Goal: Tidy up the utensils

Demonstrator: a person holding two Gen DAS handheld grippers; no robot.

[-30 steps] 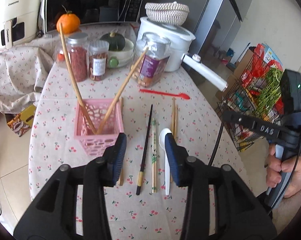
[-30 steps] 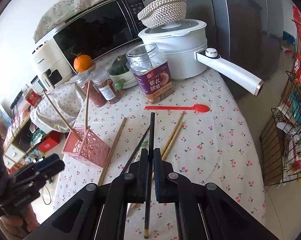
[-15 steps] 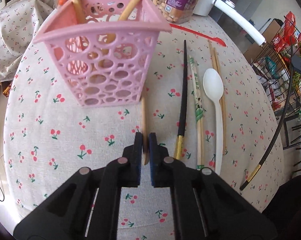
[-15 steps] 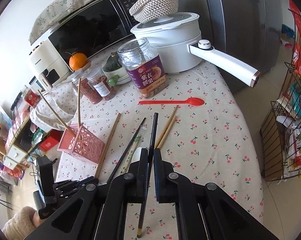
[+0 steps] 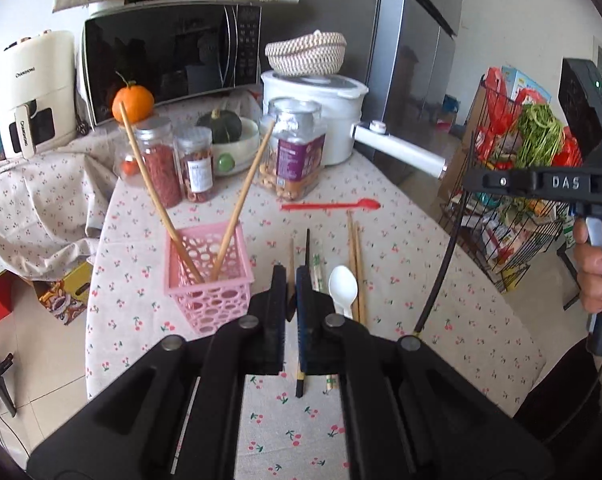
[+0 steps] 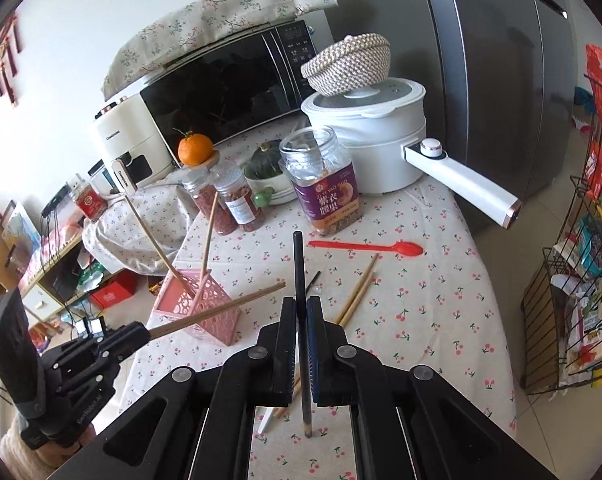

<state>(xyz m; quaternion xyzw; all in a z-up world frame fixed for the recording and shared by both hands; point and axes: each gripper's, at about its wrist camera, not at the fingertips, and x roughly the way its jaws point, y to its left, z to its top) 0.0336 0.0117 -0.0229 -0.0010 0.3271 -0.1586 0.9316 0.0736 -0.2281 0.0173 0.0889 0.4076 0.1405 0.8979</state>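
Note:
A pink perforated basket (image 5: 207,270) stands on the cherry-print table (image 5: 401,272) with two wooden chopsticks leaning in it; it also shows in the right wrist view (image 6: 193,308). My left gripper (image 5: 289,280) is shut on a wooden chopstick (image 5: 291,258), lifted above the table beside the basket; that chopstick (image 6: 221,310) shows in the right wrist view. My right gripper (image 6: 299,312) is shut on a black chopstick (image 6: 299,264), held in the air. On the cloth lie a black chopstick (image 5: 307,248), a printed pair (image 5: 318,266), a white spoon (image 5: 343,290), a wooden pair (image 5: 355,248) and a red spoon (image 5: 329,205).
Jars (image 5: 297,152), a squash in a bowl (image 5: 221,136), an orange (image 5: 133,102), a white pot with a long handle (image 5: 397,148) and a microwave (image 5: 169,56) crowd the table's back. A wire rack of groceries (image 5: 513,184) stands at the right.
My left gripper went down beside the basket, shut on a wooden chopstick lying there, and lifted it off the cloth. My right gripper rose a little with the black chopstick.

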